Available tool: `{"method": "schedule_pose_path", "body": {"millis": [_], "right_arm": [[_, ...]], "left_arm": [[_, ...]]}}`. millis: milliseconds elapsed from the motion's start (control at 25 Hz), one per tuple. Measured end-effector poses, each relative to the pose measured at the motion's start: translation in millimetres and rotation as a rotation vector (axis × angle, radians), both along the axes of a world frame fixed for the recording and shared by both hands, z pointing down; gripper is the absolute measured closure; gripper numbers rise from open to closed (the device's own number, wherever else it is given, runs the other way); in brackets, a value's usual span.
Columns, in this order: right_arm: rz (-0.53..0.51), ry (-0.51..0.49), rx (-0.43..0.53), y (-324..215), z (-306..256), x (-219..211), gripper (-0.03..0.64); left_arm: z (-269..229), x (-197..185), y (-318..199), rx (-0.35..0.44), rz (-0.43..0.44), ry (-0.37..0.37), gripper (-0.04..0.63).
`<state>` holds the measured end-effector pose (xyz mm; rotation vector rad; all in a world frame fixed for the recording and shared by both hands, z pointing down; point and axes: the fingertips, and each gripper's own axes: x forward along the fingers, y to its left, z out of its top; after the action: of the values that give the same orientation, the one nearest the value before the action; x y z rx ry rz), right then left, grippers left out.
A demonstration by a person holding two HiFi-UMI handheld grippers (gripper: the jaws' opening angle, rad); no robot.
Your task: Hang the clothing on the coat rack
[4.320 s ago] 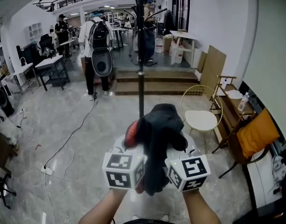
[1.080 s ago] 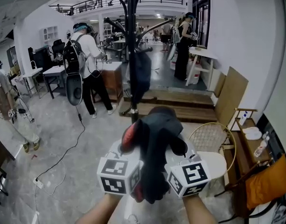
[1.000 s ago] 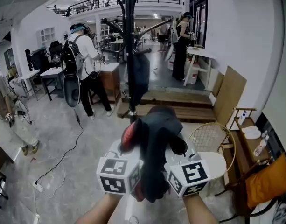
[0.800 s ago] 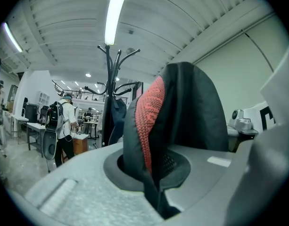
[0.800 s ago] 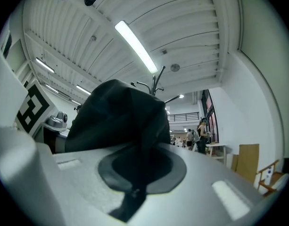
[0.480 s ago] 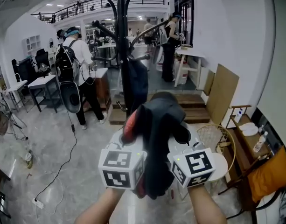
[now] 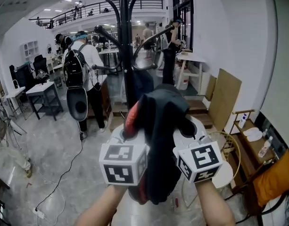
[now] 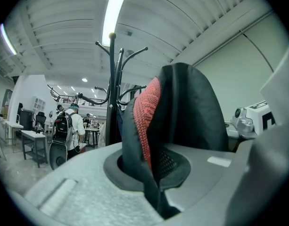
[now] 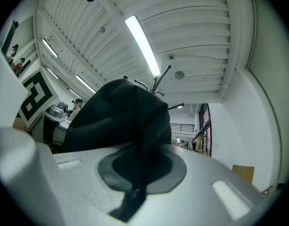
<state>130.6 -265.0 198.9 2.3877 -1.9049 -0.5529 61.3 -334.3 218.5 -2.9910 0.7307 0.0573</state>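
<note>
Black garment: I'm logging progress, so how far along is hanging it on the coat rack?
Done: the black garment is picked up, pinched by the left hand-held gripper and the right hand-held gripper. In hand: it is held up in front of the coat rack, not on any hook. Left: loop it over a hook and let go.

Coat rack point(image 7: 129, 74) foot: hidden behind garment point(image 7: 161, 117), beyond left tongs point(image 8: 156, 197).
Coat rack top: cut by upper edge, head view.
Tips of right tongs point(image 9: 132, 192): covered by garment, head view.
</note>
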Motion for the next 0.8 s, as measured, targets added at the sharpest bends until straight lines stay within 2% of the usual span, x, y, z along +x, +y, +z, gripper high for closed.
{"method": "schedule_pose_path", "body": {"millis": [320, 800], "right_arm": [[-0.064, 0.055, 0.023, -13, -24, 23, 0.6], [-0.217, 0.103, 0.046, -53, -51, 64, 0.6]], "left_arm": [[-24, 16, -15, 0.016, -0.069, 0.038, 0.583], [-39, 31, -47, 0.031, -0.252, 0.051, 0.582]]}}
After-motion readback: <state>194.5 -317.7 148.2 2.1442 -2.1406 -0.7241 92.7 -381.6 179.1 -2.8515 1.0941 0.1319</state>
